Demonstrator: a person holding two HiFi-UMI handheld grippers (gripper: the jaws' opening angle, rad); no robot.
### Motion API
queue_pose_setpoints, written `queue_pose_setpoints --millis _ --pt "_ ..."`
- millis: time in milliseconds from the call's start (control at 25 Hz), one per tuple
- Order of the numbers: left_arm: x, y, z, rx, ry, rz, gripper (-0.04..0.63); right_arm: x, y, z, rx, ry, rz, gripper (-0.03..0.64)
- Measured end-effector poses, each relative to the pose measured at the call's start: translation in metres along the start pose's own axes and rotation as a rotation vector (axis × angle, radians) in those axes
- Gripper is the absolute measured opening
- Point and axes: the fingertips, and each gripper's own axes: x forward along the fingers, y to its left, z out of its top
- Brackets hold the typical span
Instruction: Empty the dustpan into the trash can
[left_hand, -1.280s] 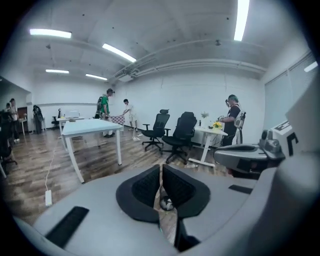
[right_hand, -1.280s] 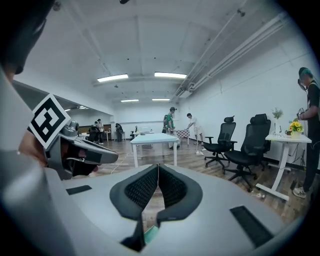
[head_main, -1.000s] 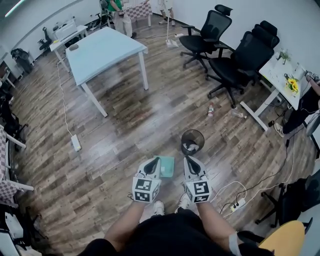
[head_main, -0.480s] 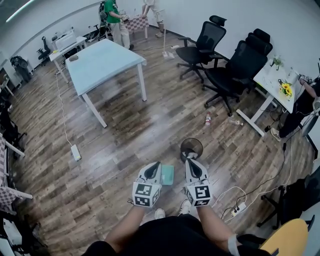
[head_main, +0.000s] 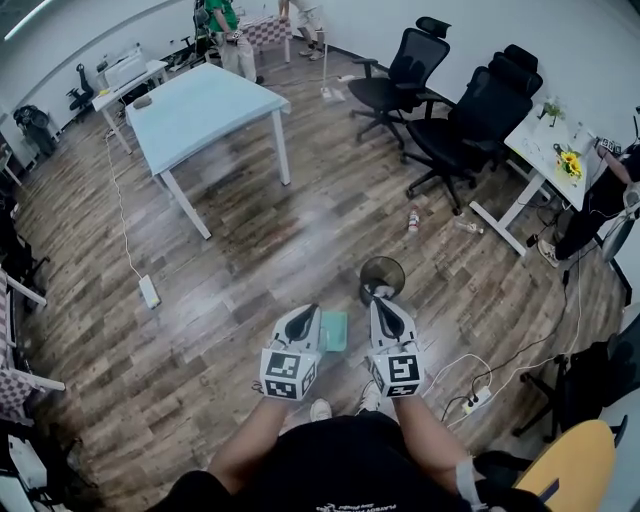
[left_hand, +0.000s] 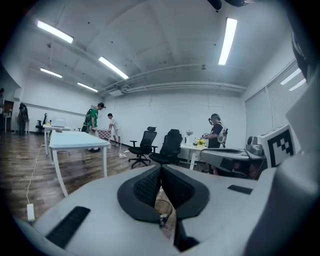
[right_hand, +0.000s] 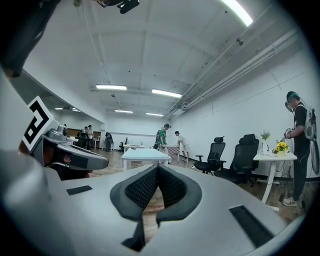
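Floorboards lie below; with left gripper and right gripper both shut empty beside the dustpan, I'd say a tilted grab could spill debris.

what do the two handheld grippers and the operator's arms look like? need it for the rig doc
The left gripper and right gripper have matching smooth light-grey shells that taper towards the front. Their black fingers have mesh-textured inner faces. At the rear of each sits a cube of black-and-white square markers. No cables show on either. The person wears a black top, and the forearms are uncovered.
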Motion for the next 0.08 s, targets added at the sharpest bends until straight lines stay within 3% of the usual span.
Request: queue_pose_setpoints --millis 80 --pt "-0.0018 0.0016 -0.0014 0.000 -0.001 -0.001 0.023 -0.0004 0.0013 0.0007 -0.004 -0.004 -0.005 0.023"
